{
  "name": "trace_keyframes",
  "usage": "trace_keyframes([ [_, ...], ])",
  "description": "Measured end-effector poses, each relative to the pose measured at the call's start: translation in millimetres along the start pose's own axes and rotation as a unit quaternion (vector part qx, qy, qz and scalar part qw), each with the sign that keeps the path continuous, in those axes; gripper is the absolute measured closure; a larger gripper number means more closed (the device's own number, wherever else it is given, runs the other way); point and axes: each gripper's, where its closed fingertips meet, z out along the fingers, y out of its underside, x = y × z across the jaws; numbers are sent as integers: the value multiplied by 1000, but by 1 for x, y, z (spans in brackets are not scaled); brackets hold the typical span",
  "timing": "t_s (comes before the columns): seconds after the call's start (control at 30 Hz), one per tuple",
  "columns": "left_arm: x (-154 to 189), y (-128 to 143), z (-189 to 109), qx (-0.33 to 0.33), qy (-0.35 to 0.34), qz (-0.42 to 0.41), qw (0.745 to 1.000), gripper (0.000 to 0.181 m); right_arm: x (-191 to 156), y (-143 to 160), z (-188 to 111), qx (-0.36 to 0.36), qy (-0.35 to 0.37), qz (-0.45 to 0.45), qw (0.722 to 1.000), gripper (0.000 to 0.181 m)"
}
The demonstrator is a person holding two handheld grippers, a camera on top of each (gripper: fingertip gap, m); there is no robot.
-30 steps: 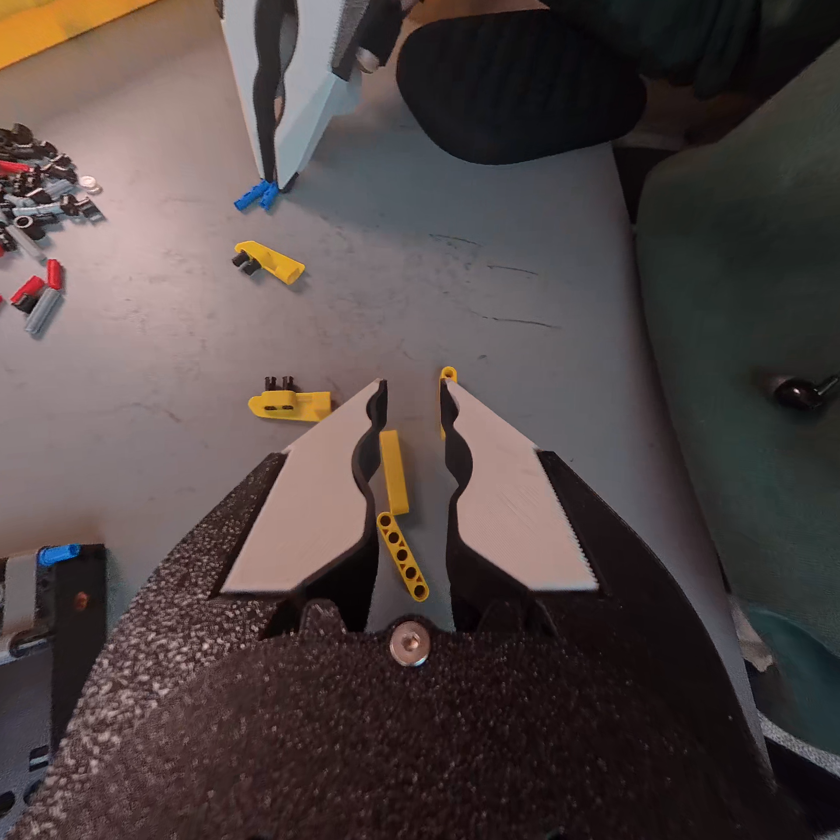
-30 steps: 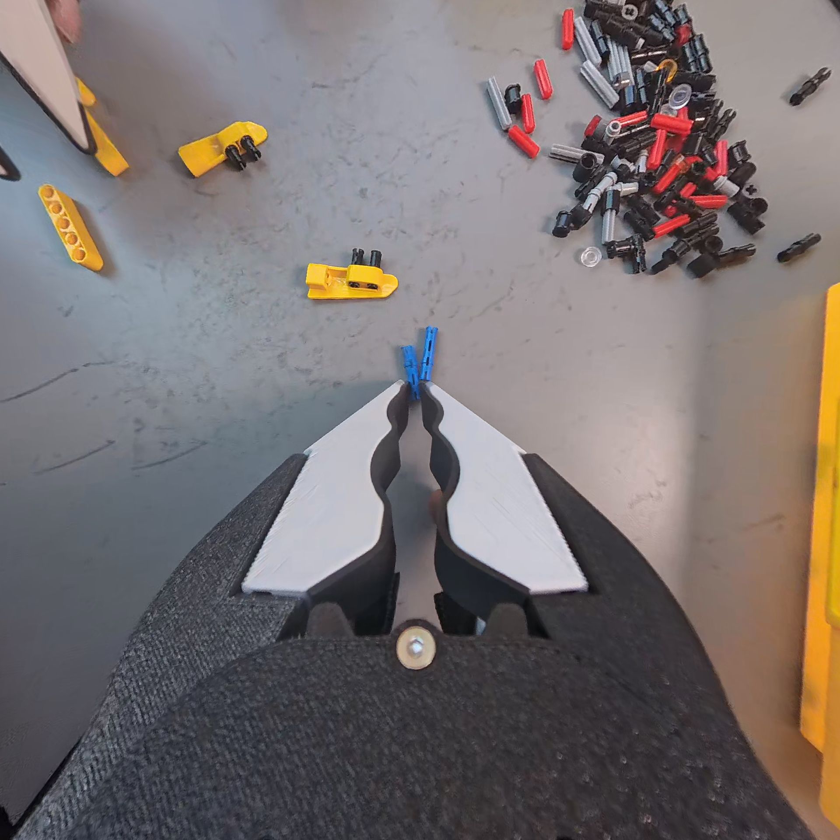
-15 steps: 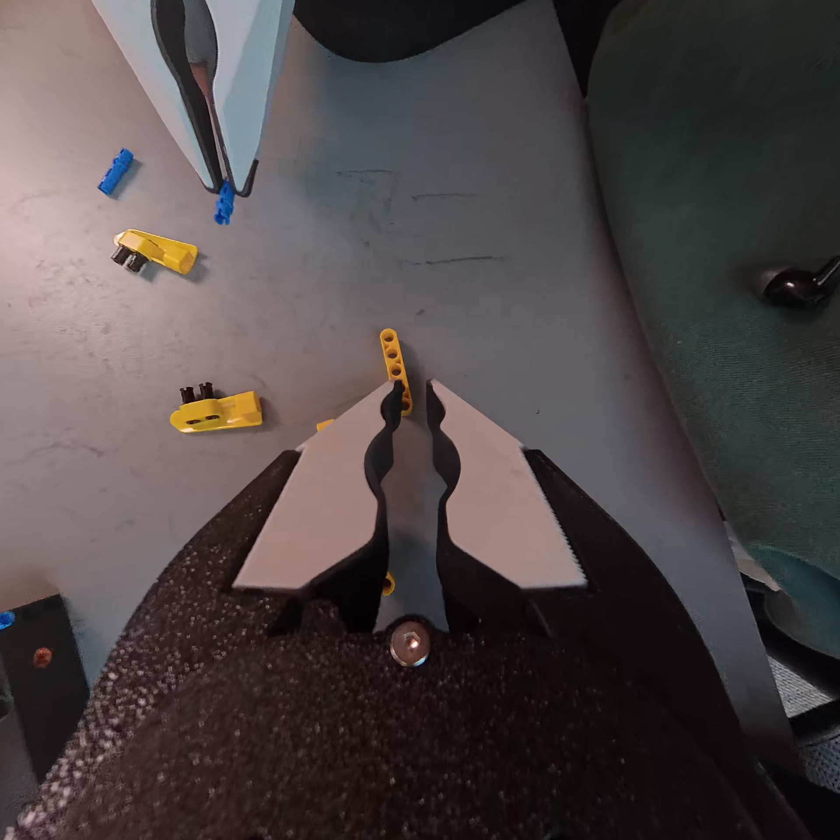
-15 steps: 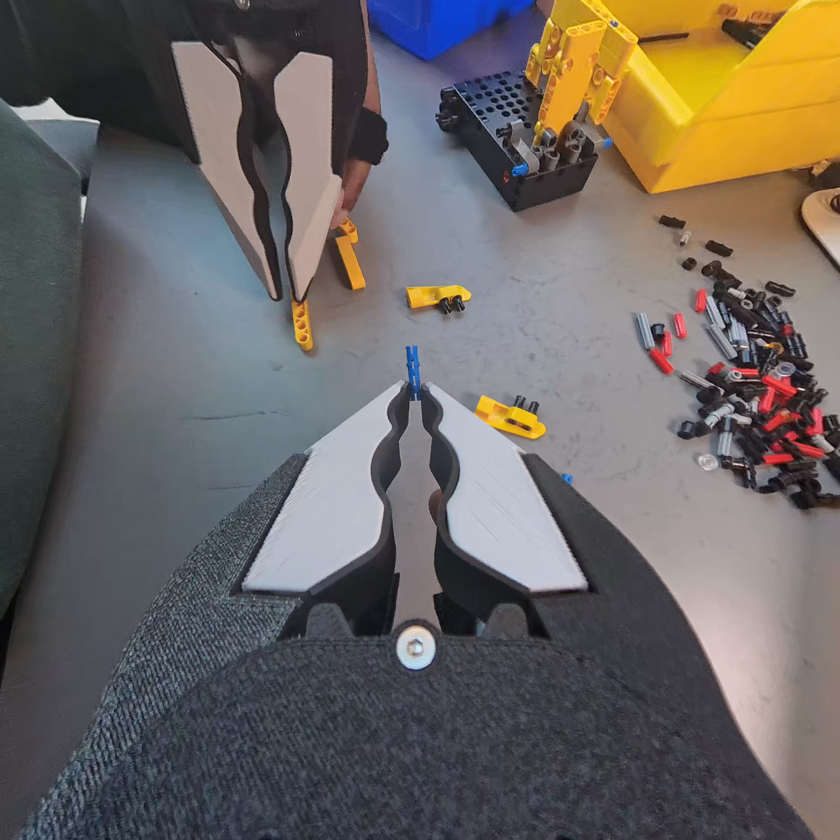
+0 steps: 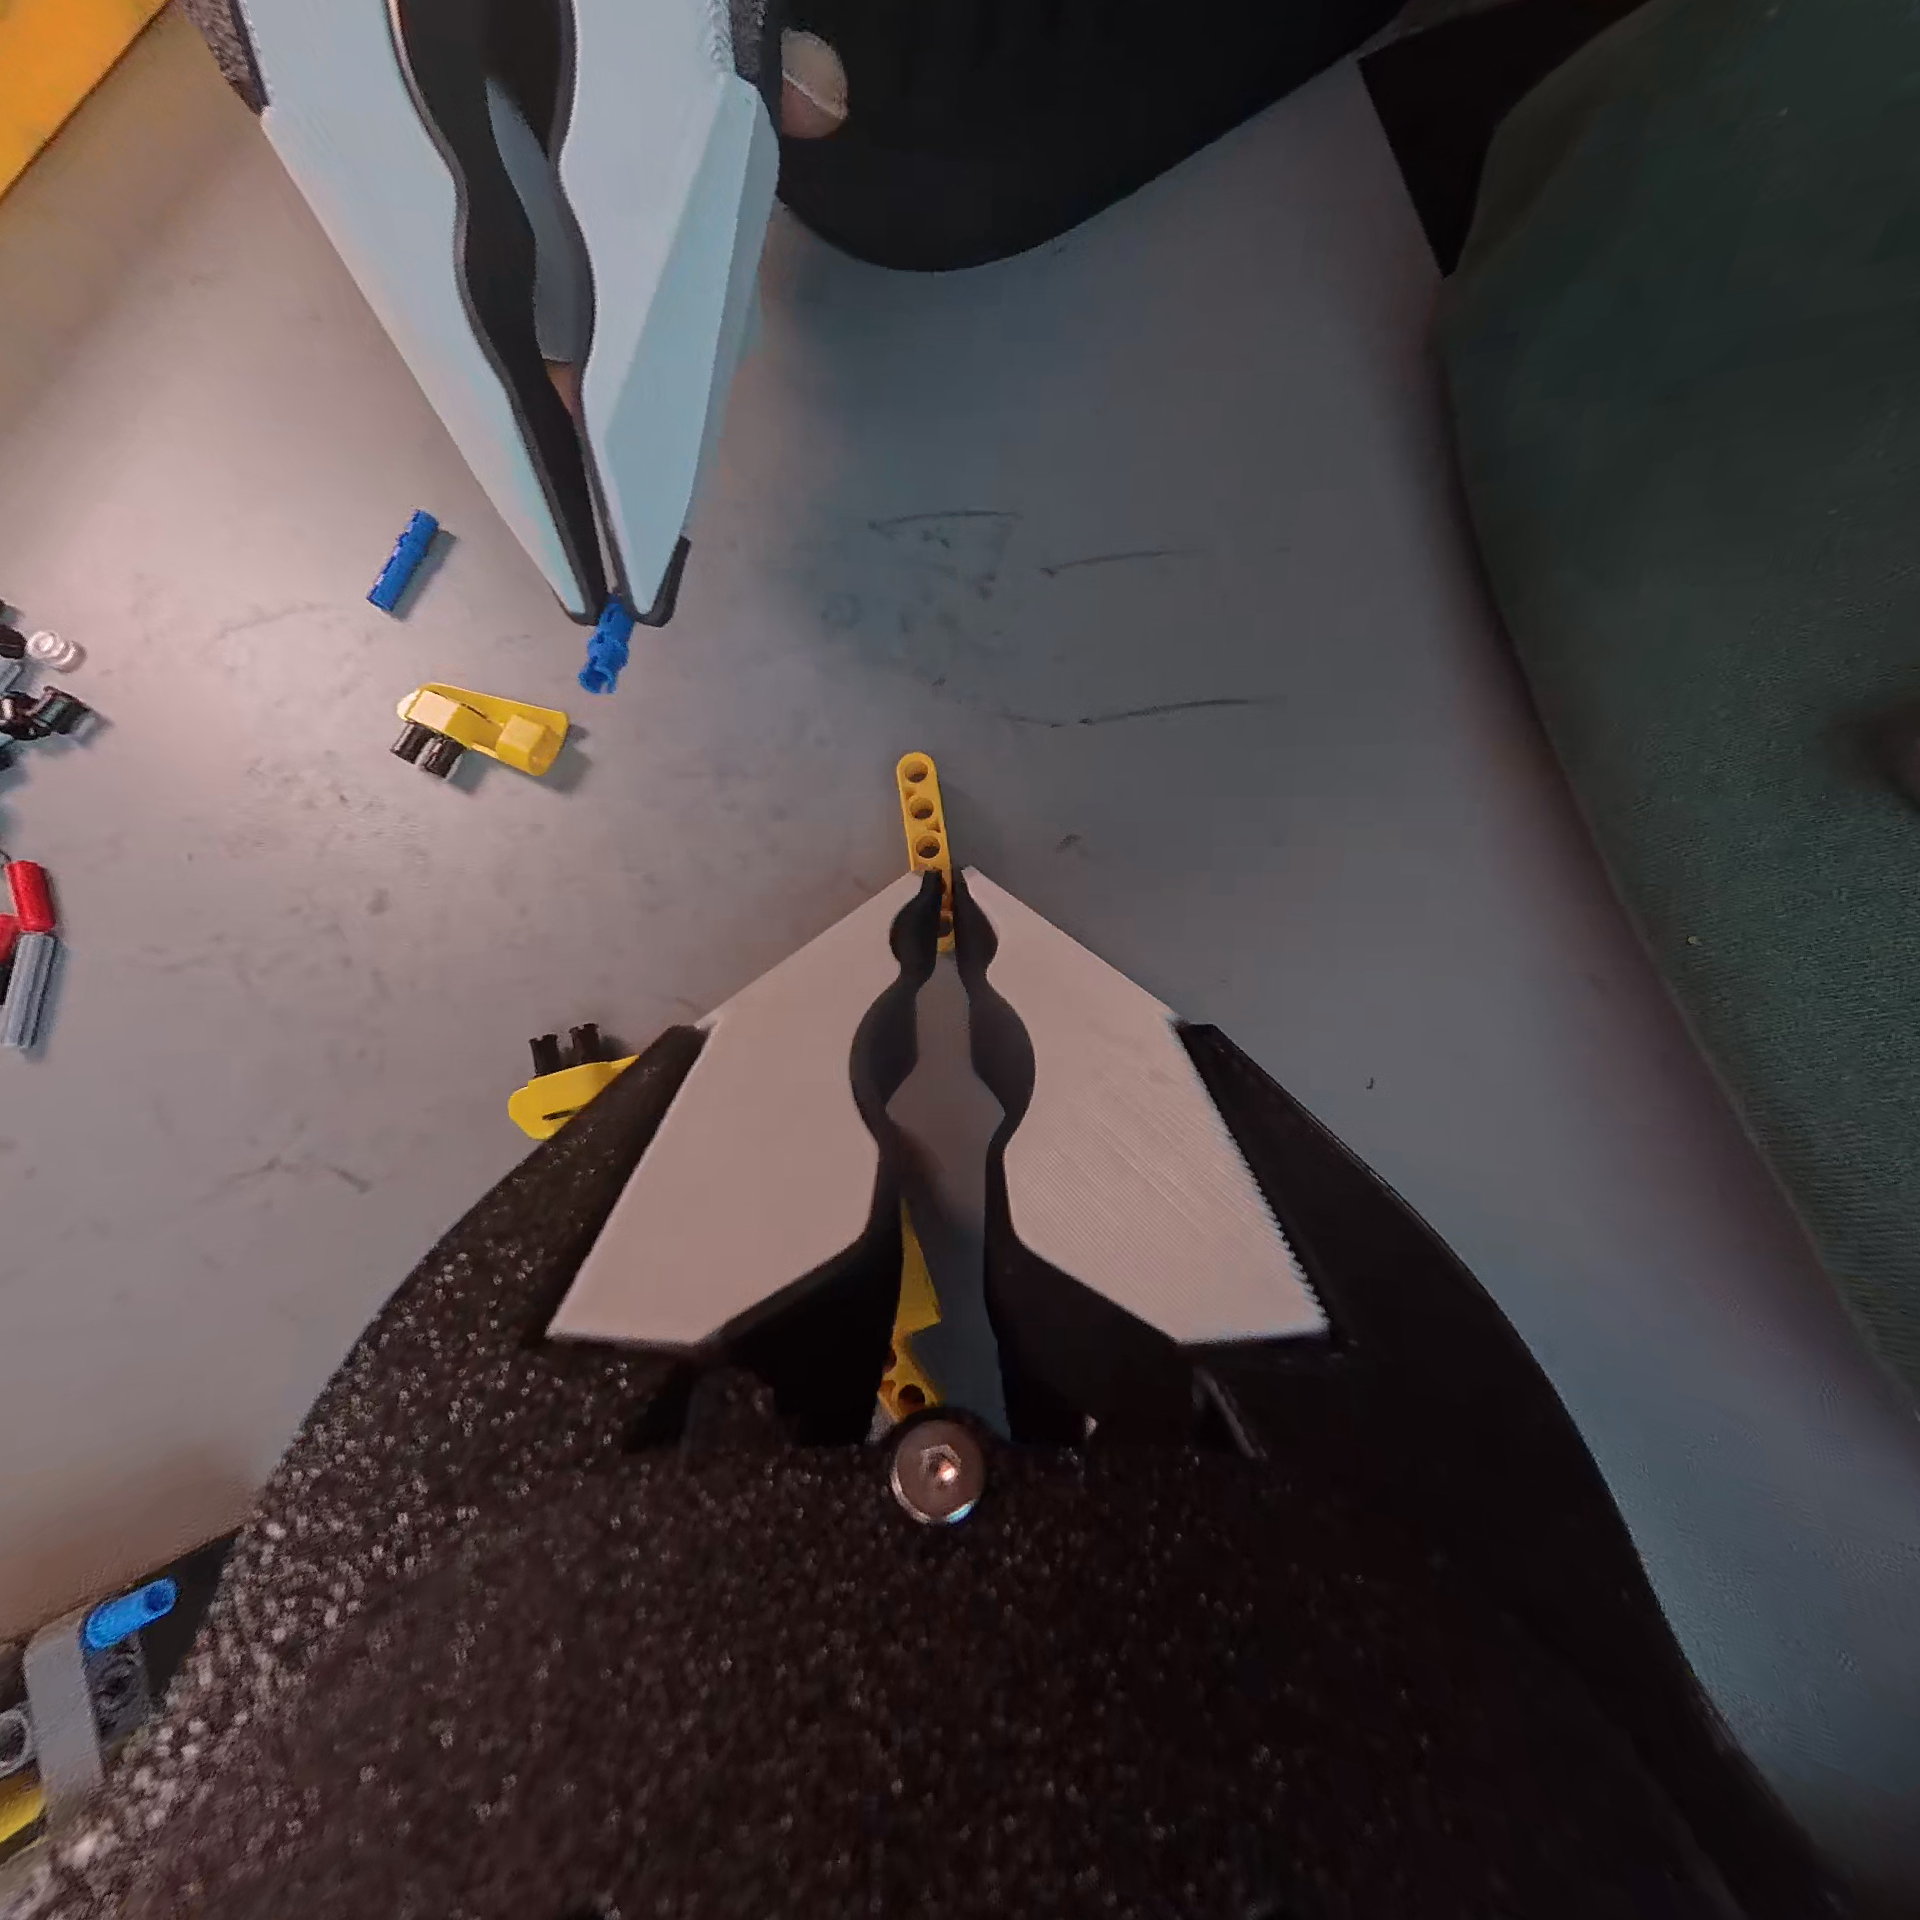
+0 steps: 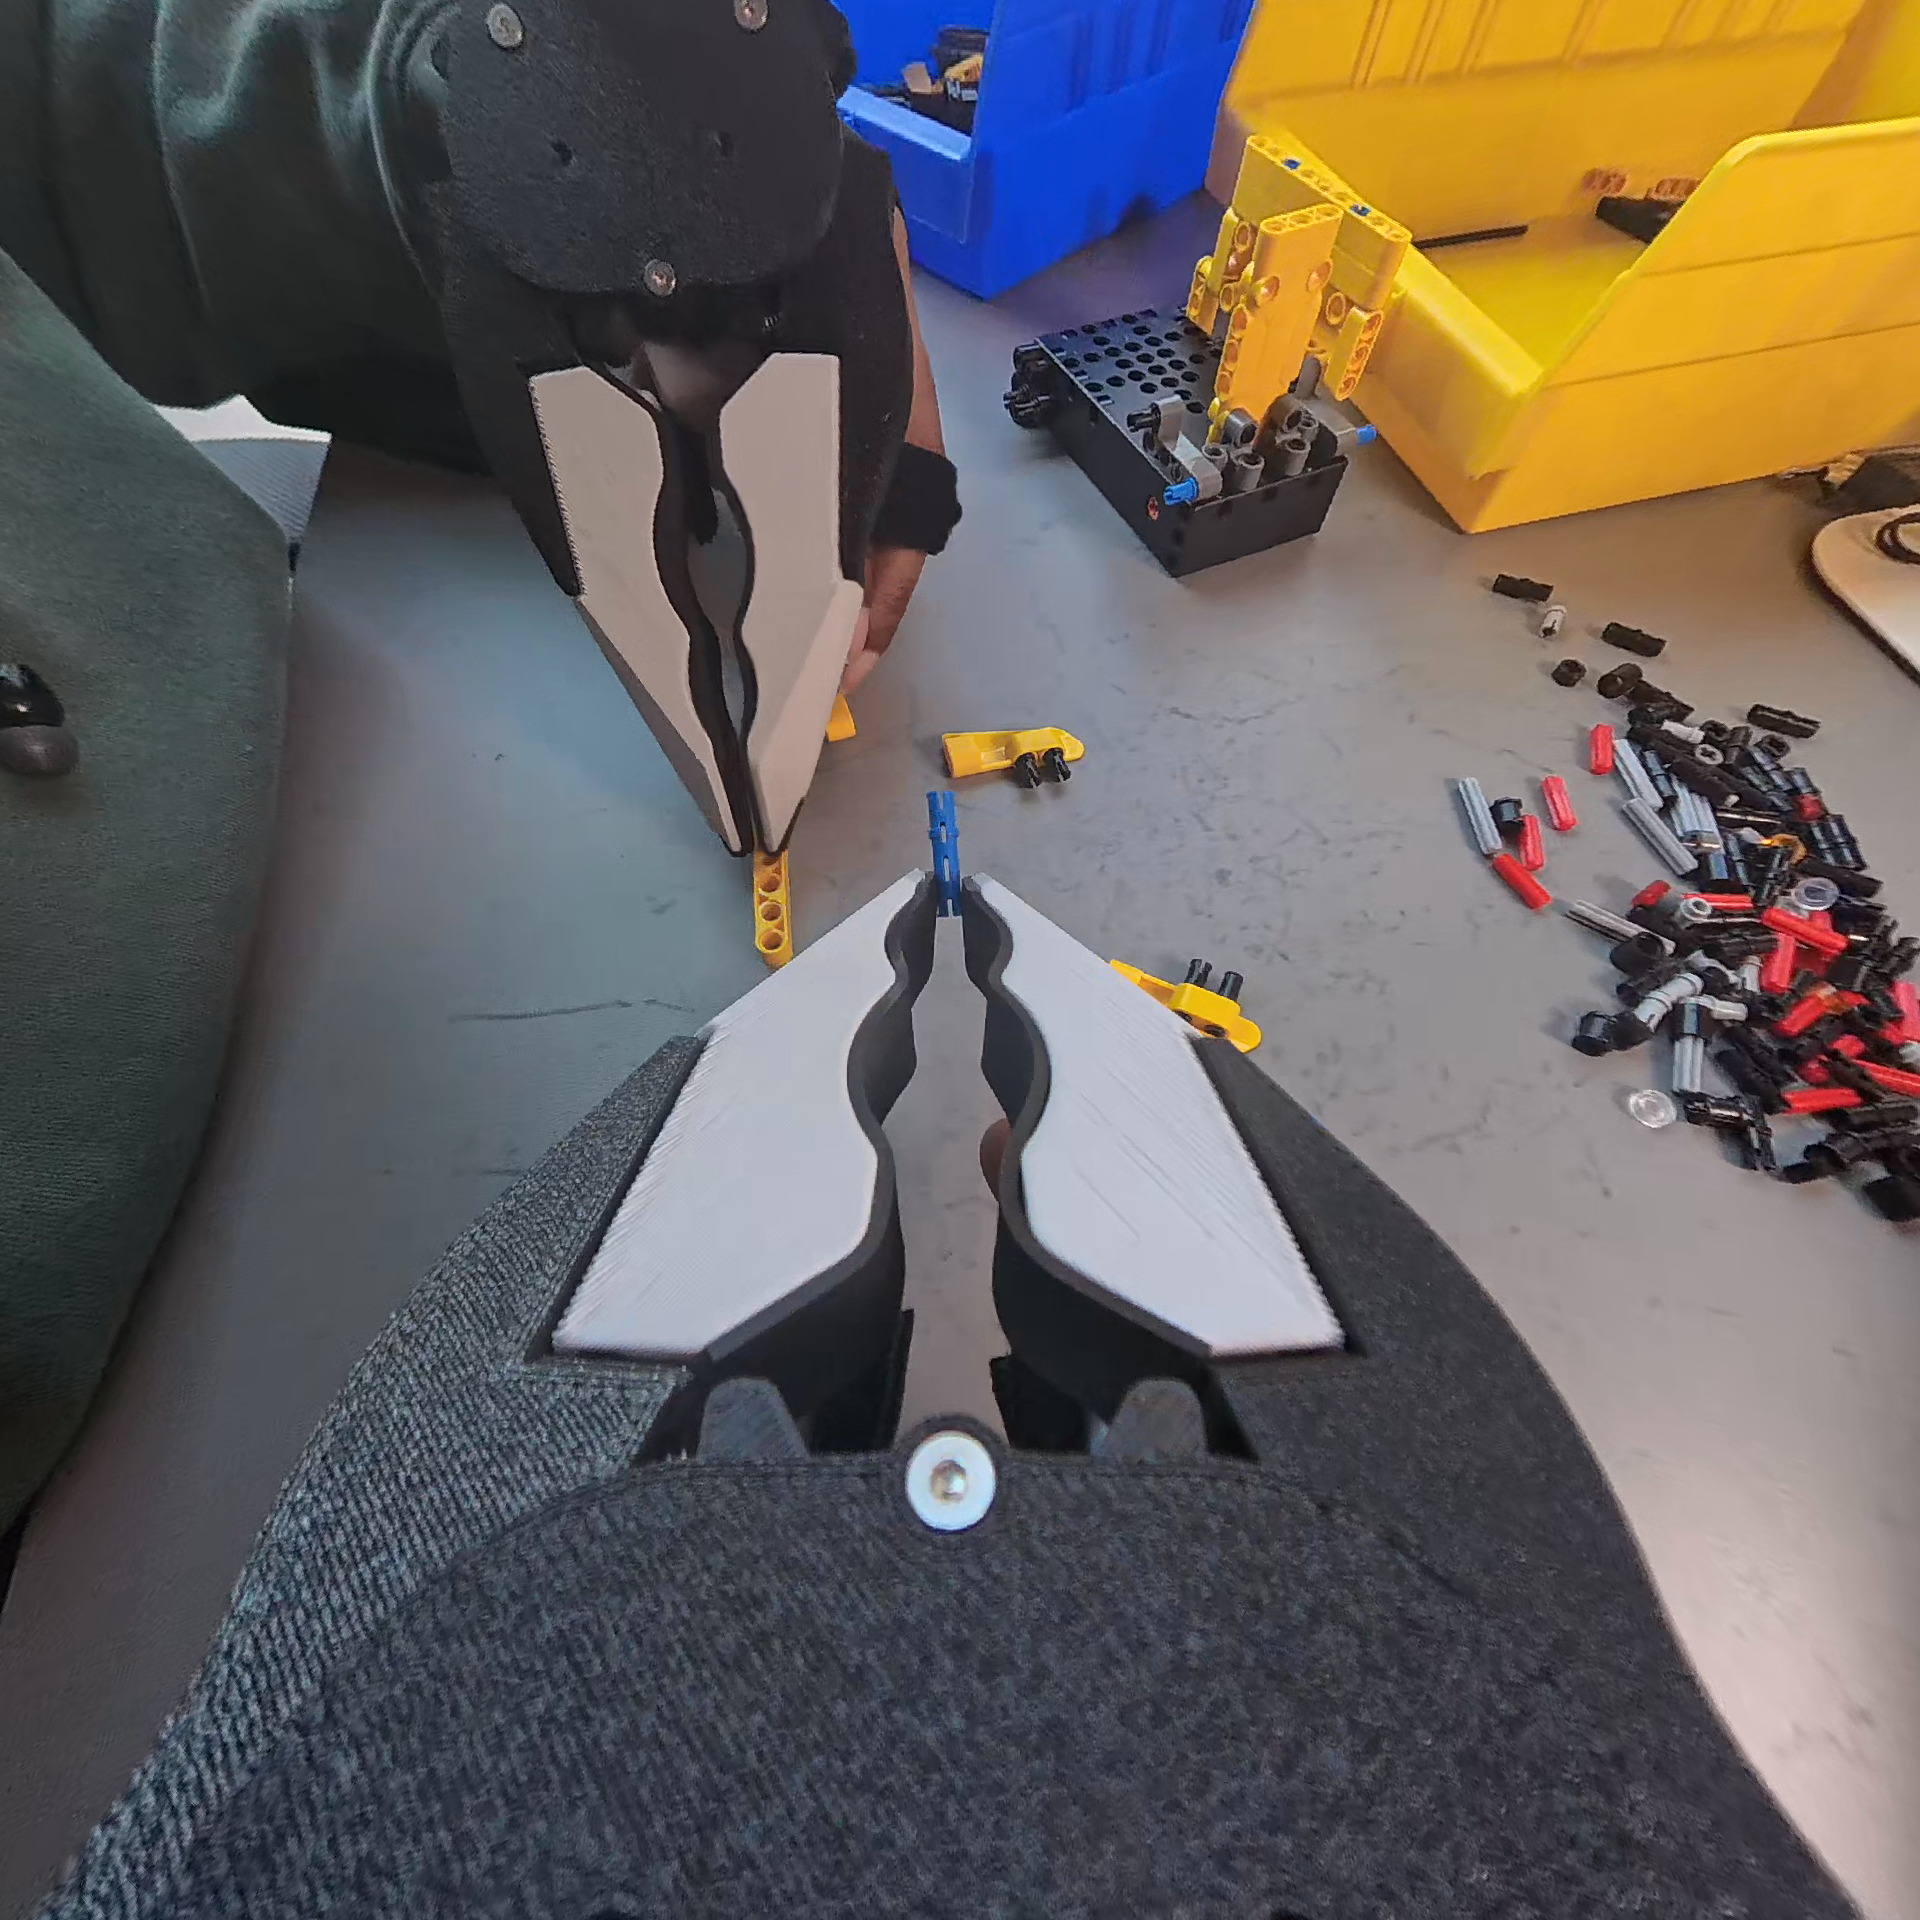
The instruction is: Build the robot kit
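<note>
Hand-held gripper [image 6: 943, 883] around blue pin [image 6: 941, 831]

Two blue pins [image 5: 608, 646]; two bins — yellow [image 6: 1621, 312], blue [image 6: 1039, 156].

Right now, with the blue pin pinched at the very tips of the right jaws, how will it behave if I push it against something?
The blue pin looks rigid moulded plastic, so probably no bending. Only its end is held by the right gripper, so it may pivot or slip. It is round: likely to roll if dropped on the table.
</note>
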Motion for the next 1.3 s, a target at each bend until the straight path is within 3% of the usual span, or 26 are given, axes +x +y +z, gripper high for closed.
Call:
trace_keyframes([
  [0.23, -26, -25, -28, 115, -38, -77, 990, 170, -2, 1, 1, -3, 5, -14, 1000, 177],
  [0.37, -29, -33, -37, 144, -43, -91, 984, 169, -9, -1, 4, -2, -4, -30, 1000, 177],
  [0.6, -12, -33, -22, 118, -16, -66, 991, 172, -34, -10, 17, 3, -37, -62, 997, 177],
  [0.87, -12, -27, -23, 99, -21, -64, 993, 177, -35, -10, 19, 0, -34, -62, 998, 177],
  [0.97, -14, -18, -22, 82, -22, -70, 994, 177, -37, 8, 18, -54, -46, -65, 995, 164],
  [1.1, -17, -12, -22, 72, -24, -77, 994, 177, -46, 29, 24, -125, -51, -95, 986, 164],
  [1.3, -14, -4, -19, 52, -20, -77, 995, 177, -40, 32, 31, -169, -60, -115, 977, 167],
])
